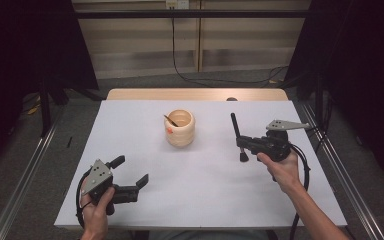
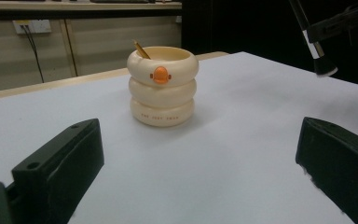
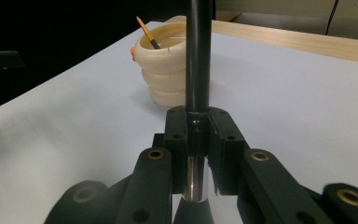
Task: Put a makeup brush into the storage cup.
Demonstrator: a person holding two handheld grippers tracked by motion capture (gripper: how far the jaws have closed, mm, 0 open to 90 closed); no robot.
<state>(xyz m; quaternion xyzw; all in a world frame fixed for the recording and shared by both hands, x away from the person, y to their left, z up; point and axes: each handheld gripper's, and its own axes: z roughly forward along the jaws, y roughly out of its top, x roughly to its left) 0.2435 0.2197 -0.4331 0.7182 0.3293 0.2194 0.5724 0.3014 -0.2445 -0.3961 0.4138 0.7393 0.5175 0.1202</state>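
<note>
A cream ringed cup [image 1: 180, 129] with an orange beak on its side stands mid-table, and a thin yellow-handled brush [image 1: 170, 120] leans inside it. My right gripper [image 1: 242, 144] is right of the cup, shut on a black makeup brush [image 1: 236, 131] near its silver ferrule; the handle points away and the bristle end toward me. In the right gripper view the black jaws [image 3: 198, 135] clamp the handle [image 3: 198, 56], with the cup [image 3: 163, 70] beyond. My left gripper [image 1: 130, 171] rests at the near left, open and holding nothing, facing the cup [image 2: 162, 86].
The white table top [image 1: 130, 130] has a wooden strip along its far edge. Metal rails run along both sides of the table. Cables lie on the floor beyond it. In the left gripper view the makeup brush's tip [image 2: 324, 65] hangs at the upper right.
</note>
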